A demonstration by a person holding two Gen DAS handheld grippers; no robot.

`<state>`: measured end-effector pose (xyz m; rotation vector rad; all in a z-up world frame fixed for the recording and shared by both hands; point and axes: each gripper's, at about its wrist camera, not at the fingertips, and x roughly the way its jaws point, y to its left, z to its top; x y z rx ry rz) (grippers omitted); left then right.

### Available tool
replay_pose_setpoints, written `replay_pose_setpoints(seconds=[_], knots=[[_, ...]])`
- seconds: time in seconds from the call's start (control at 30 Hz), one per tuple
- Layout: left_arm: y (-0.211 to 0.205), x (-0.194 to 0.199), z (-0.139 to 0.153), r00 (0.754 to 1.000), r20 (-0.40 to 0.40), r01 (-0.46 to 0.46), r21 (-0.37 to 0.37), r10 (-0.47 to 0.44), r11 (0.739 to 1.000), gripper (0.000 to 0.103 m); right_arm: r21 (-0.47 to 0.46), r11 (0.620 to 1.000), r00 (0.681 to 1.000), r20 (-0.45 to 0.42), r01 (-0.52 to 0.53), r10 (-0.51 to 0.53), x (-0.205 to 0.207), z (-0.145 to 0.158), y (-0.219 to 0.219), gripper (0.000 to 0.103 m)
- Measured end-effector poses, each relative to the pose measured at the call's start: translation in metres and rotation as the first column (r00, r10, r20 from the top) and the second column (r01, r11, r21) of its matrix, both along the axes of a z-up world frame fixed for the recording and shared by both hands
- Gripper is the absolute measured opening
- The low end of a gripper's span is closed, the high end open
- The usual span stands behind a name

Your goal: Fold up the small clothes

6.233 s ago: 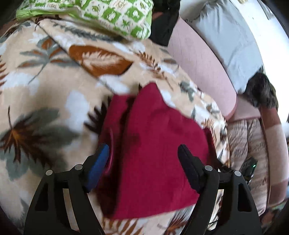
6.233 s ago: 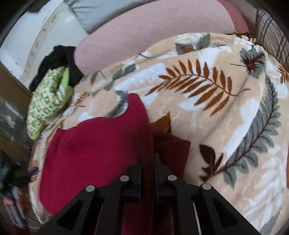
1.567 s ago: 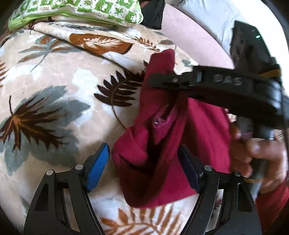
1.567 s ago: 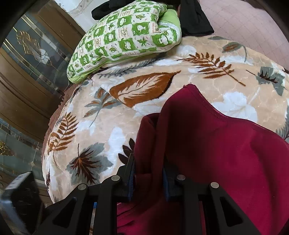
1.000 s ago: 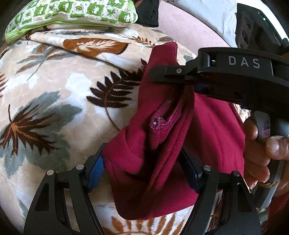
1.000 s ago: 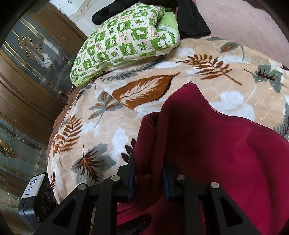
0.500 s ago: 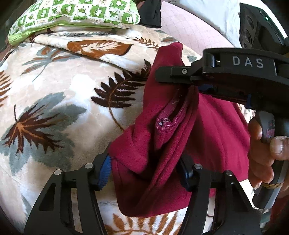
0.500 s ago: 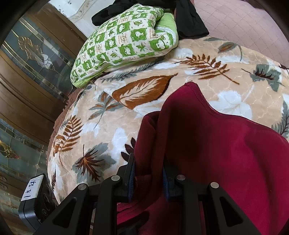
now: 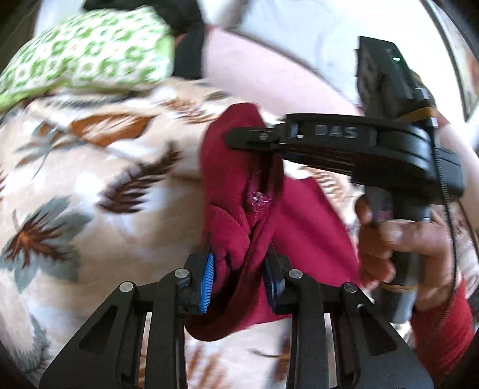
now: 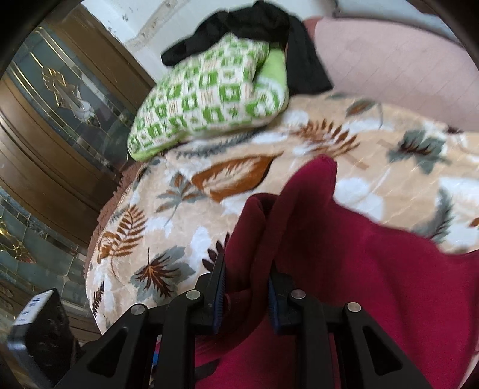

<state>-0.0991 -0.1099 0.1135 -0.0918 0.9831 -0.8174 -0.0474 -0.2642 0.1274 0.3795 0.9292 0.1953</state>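
A dark red garment [image 9: 302, 215] hangs bunched over the leaf-patterned blanket [image 9: 89, 185]. My left gripper [image 9: 239, 269] is closing, and its blue pads press a thick fold of the red cloth from both sides. In the left wrist view the right gripper [image 9: 248, 140] reaches in from the right, held by a hand [image 9: 404, 248], and pinches the garment's upper edge. In the right wrist view my right gripper [image 10: 245, 287] is shut on a fold of the red garment [image 10: 374, 284], which fills the lower right.
A green-and-white checked pillow [image 10: 209, 98] lies at the blanket's far end with a black cloth [image 10: 263, 21] behind it. A pink sofa back [image 10: 404, 65] runs along the right. A dark wooden cabinet [image 10: 60, 119] with glass stands left of the blanket [image 10: 179, 209].
The left gripper's jaws have closed in from wide apart onto the red fold. Both grippers have risen, lifting the garment off the blanket.
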Motion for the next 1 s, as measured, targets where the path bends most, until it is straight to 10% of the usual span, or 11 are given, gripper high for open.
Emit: replay_pose_setpoints(seconds=[0.27,0.5,0.73,1.0], knots=[[-0.106,-0.052,0.011,0.978,0.005,0.207,0.005,-0.207,0.978,0.027,-0.105,0.989,0.994,0.027,0.109,-0.106,-0.066,0.028,-0.084,0.020],[-0.177,-0.080,-0.032,0.943,-0.059,0.333,0.118,-0.328,0.936,0.037,-0.115,0.948,0.946,-0.095,0.298,-0.309,-0.115,-0.039,-0.166,0.020],[-0.123,-0.079,0.020,0.931,0.006,0.366,0.009,-0.366,0.931,0.068,0.001,0.915,0.911,-0.085,0.404,-0.403,-0.149,-0.054,-0.191,0.034],[-0.094,-0.048,-0.007,0.982,0.028,0.183,0.150,-0.189,0.972,0.068,0.113,0.930,0.937,-0.081,0.349,-0.341,-0.188,-0.046,-0.153,0.065]])
